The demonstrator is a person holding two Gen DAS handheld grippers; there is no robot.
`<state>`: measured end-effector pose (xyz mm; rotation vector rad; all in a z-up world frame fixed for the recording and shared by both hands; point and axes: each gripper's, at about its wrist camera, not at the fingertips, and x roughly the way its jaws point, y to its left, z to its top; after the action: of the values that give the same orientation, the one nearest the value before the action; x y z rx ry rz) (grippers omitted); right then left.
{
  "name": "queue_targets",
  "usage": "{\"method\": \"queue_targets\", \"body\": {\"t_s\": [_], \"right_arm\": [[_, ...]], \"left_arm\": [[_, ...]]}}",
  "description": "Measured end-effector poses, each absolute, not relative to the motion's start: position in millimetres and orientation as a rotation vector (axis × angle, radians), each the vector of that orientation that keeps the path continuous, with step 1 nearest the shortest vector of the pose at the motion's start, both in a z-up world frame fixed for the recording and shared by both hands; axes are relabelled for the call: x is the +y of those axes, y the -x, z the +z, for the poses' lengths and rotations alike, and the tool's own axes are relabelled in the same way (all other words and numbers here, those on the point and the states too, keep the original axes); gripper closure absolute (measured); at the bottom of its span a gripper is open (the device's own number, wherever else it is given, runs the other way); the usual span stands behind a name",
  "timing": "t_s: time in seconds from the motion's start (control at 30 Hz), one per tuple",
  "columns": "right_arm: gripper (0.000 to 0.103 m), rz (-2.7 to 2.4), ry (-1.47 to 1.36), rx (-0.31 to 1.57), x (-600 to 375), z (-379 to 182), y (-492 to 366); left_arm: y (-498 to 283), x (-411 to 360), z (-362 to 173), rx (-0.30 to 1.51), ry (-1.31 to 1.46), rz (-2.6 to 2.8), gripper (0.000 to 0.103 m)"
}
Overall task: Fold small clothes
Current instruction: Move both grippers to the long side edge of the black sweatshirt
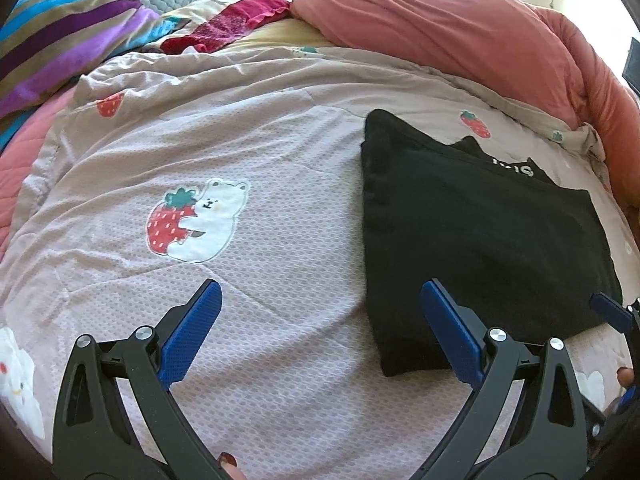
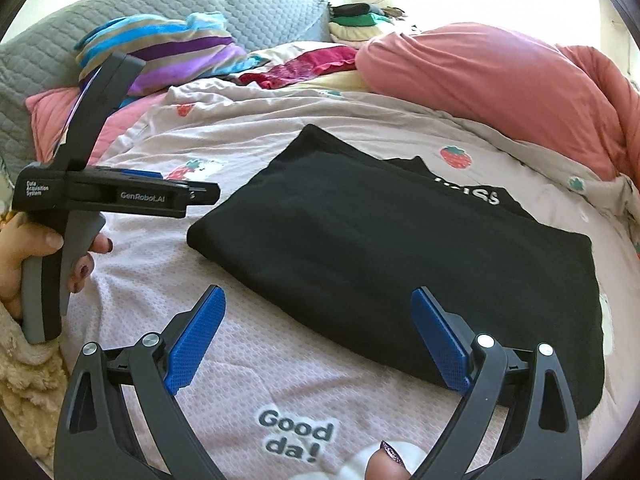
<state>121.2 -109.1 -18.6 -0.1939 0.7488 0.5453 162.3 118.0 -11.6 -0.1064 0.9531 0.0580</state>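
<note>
On the bed's strawberry-print quilt (image 1: 280, 128) the black shirt (image 2: 400, 264) lies folded flat toward the right, so both the left claw (image 1: 320, 332) and right claw (image 2: 316, 340) hover spread wide and empty, apparently done with it.

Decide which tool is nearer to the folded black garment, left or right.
Right. The right tool hangs open at the black garment, one finger over its near edge; the left tool is open beside its left edge.
</note>
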Motion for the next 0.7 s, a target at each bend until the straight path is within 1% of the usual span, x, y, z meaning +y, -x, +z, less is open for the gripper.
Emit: {"method": "queue_targets", "body": {"t_s": [0.7], "right_arm": [[0.010, 0.568, 0.287, 0.766, -80.2, -35.9, -133.0]], "left_arm": [[-198.0, 132.6, -4.6, 0.966, 0.057, 0.109, 0.010]]}}
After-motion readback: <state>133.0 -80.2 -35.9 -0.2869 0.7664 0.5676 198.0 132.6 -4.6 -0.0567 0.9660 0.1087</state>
